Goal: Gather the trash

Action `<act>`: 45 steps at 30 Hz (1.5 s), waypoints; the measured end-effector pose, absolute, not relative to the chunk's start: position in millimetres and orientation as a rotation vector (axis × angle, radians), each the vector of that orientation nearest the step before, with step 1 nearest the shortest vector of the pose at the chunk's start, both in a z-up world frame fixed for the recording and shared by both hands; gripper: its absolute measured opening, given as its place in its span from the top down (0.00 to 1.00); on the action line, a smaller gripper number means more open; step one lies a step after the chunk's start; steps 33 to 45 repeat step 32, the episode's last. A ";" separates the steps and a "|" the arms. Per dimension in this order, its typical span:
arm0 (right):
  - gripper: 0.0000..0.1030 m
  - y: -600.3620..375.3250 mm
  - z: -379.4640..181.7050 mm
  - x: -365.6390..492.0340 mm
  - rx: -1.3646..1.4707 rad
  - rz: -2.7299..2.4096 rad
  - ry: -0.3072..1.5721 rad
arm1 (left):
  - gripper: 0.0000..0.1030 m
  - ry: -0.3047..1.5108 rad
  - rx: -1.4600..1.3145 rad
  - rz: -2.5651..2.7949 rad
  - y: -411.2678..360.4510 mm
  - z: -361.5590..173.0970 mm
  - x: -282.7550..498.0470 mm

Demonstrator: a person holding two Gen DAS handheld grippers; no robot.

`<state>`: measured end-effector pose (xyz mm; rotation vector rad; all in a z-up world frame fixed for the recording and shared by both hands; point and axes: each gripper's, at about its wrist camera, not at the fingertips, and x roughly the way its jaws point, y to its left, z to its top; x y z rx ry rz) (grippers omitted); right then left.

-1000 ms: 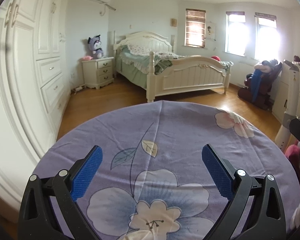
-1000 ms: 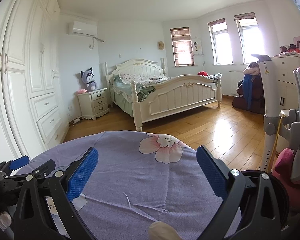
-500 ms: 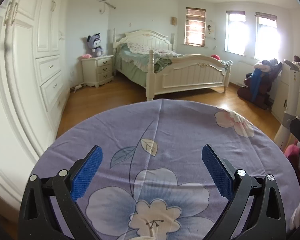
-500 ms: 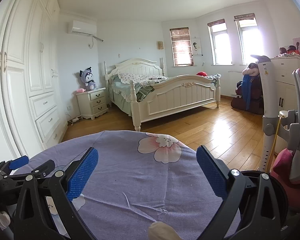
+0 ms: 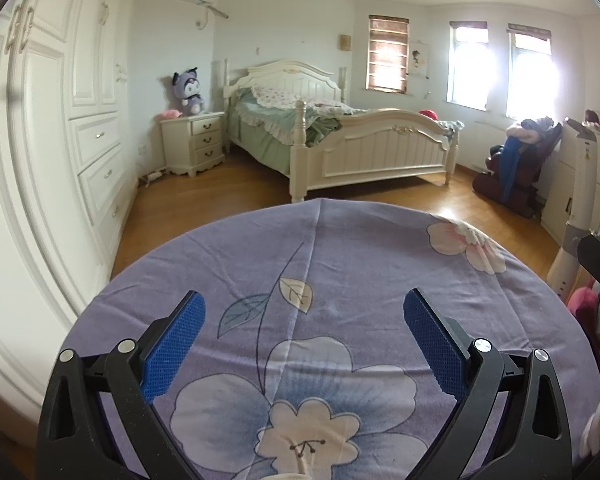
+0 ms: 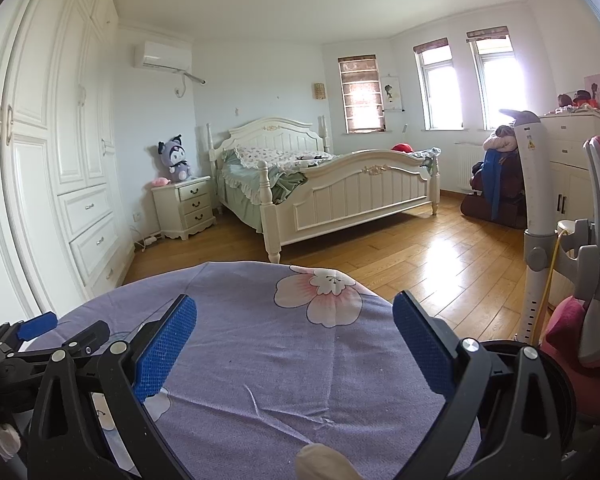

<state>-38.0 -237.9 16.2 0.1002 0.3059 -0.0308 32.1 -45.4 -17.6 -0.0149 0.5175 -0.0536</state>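
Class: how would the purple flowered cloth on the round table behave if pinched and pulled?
The purple flowered cloth is probably floppy: creases show and it drapes over the rim. It would likely bunch and slide rather than lift flat. It looks light.

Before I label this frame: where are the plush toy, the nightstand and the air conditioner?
plush toy (image 5: 189,92), left wrist view, its face.
nightstand (image 5: 206,142), left wrist view, middle drawer.
air conditioner (image 6: 163,55), right wrist view, front panel.

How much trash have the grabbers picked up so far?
None that shows. The left gripper and right gripper are both open and hold nothing above the purple flowered cloth. No trash is clearly in view, so finding and collecting is all left.
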 end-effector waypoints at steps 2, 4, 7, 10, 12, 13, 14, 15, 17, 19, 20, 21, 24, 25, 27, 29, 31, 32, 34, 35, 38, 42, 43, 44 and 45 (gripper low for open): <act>0.05 -238.2 16.1 -37.9 0.100 -0.031 0.307 | 0.05 0.516 -0.015 -0.051 -45.4 -17.2 31.9; 0.05 -237.9 15.8 -38.0 0.100 -0.033 0.308 | 0.05 0.517 -0.015 -0.051 -45.3 -17.4 32.0; 0.05 -236.8 15.9 -38.6 0.096 -0.033 0.309 | 0.05 0.517 -0.014 -0.051 -45.4 -17.3 32.0; 0.05 -236.7 16.0 -38.4 0.098 -0.034 0.308 | 0.05 0.517 -0.010 -0.053 -46.3 -17.3 31.4; 0.05 -237.1 16.3 -37.4 0.098 -0.035 0.309 | 0.05 0.513 -0.008 -0.054 -45.0 -16.6 30.4; 0.05 -237.4 16.2 -37.3 0.099 -0.036 0.309 | 0.05 0.512 -0.007 -0.053 -45.0 -16.5 30.1; 0.05 -237.6 16.2 -37.3 0.099 -0.036 0.310 | 0.05 0.512 -0.006 -0.057 -45.1 -16.3 30.2; 0.05 -237.9 16.0 -37.3 0.100 -0.036 0.311 | 0.05 0.512 -0.005 -0.057 -45.4 -16.6 30.2; 0.05 -238.0 16.0 -37.1 0.100 -0.037 0.310 | 0.05 0.514 -0.006 -0.054 -45.6 -16.7 30.7; 0.05 -238.1 15.9 -37.0 0.099 -0.036 0.311 | 0.05 0.514 -0.007 -0.055 -45.4 -17.1 30.7; 0.05 -238.1 16.0 -37.1 0.099 -0.036 0.310 | 0.05 0.511 -0.009 -0.058 -45.0 -17.0 30.1; 0.05 -238.7 16.0 -37.6 0.100 -0.036 0.308 | 0.05 0.509 -0.009 -0.060 -45.4 -16.8 29.7; 0.05 -239.2 15.6 -36.9 0.102 -0.036 0.309 | 0.05 0.514 -0.005 -0.060 -46.5 -17.1 30.1; 0.05 -239.7 15.5 -36.9 0.103 -0.035 0.310 | 0.05 0.516 -0.001 -0.063 -47.4 -17.4 30.5; 0.05 -240.1 16.2 -36.2 0.106 -0.036 0.310 | 0.05 0.511 0.005 -0.067 -48.2 -16.7 29.6; 0.05 -240.5 16.4 -36.4 0.105 -0.037 0.309 | 0.05 0.502 0.007 -0.066 -48.7 -15.9 27.8; 0.05 -240.5 16.3 -36.0 0.105 -0.036 0.310 | 0.05 0.500 0.004 -0.064 -48.5 -15.8 26.9; 0.05 -240.5 16.3 -36.2 0.105 -0.037 0.309 | 0.05 0.501 0.000 -0.064 -47.9 -16.0 27.1; 0.05 -240.5 16.3 -36.2 0.105 -0.037 0.309 | 0.05 0.501 0.000 -0.064 -47.9 -16.0 27.1; 0.05 -240.5 16.3 -36.2 0.105 -0.037 0.309 | 0.05 0.501 0.000 -0.064 -47.9 -16.0 27.1; 0.05 -240.5 16.3 -36.2 0.105 -0.037 0.309 | 0.05 0.501 0.000 -0.064 -47.9 -16.0 27.1; 0.05 -240.5 16.3 -36.2 0.105 -0.037 0.309 | 0.05 0.501 0.000 -0.064 -47.9 -16.0 27.1; 0.05 -240.5 16.3 -36.2 0.105 -0.037 0.309 | 0.05 0.501 0.000 -0.064 -47.9 -16.0 27.1; 0.05 -240.5 16.3 -36.2 0.105 -0.037 0.309 | 0.05 0.501 0.000 -0.064 -47.9 -16.0 27.1; 0.05 -240.5 16.3 -36.2 0.105 -0.037 0.309 | 0.05 0.501 0.000 -0.064 -47.9 -16.0 27.1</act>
